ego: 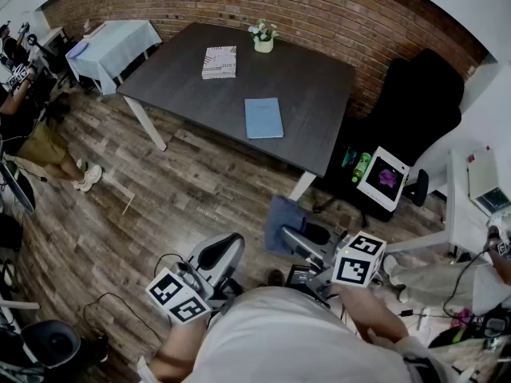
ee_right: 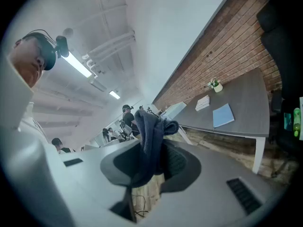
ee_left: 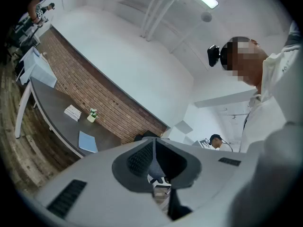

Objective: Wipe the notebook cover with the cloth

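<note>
A light blue notebook (ego: 263, 118) lies flat near the front edge of the dark grey table (ego: 319, 86), well away from both grippers. It also shows small in the left gripper view (ee_left: 88, 142) and the right gripper view (ee_right: 223, 115). My right gripper (ego: 292, 234) is held low over the wooden floor, shut on a dark blue cloth (ego: 281, 220) that bunches out above its jaws (ee_right: 150, 124). My left gripper (ego: 226, 248) hangs beside it, jaws together with nothing between them (ee_left: 154, 144).
On the table's far side sit a white book (ego: 219, 62) and a small flower pot (ego: 263, 37). A black chair (ego: 423, 102) stands at the table's right end, with a propped screen (ego: 384, 178) and green bottle (ego: 361, 166) nearby. People sit at the left.
</note>
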A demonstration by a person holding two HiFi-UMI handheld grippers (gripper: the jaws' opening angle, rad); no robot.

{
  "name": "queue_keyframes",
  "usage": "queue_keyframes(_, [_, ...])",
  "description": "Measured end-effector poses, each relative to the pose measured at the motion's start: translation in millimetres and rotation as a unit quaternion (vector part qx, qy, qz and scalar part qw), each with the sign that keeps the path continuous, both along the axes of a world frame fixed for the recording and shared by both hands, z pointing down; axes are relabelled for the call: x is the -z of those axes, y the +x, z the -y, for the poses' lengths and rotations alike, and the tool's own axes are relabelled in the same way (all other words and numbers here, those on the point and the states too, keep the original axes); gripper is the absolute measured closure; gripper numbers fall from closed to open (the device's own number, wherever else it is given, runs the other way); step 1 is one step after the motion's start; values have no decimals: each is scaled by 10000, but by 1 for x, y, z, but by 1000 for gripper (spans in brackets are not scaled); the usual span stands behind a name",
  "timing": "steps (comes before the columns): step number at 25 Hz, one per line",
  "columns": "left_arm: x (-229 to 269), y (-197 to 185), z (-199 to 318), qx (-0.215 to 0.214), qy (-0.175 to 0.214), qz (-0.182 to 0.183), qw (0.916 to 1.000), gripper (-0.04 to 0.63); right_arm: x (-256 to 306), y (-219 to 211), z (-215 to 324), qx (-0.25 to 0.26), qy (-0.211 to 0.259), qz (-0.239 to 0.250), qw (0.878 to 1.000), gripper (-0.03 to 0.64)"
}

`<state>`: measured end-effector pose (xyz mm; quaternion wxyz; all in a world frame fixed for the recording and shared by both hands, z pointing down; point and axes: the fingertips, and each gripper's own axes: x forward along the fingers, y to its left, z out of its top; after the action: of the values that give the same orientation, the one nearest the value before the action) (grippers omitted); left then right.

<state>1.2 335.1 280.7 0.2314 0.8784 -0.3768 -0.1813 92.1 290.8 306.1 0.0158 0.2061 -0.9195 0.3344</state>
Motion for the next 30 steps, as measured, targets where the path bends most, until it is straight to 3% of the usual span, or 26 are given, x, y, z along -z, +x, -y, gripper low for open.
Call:
queue_keyframes(12, [-4,-7,-3,-50,-77,-23,10000,568,1,-10,-3,30,72,-145,9999,506])
queue_keyframes(30, [-22,-55,-13,-331,-258,-65,9991,568,-12,-49,-6,-463,-85,-279,9985,506])
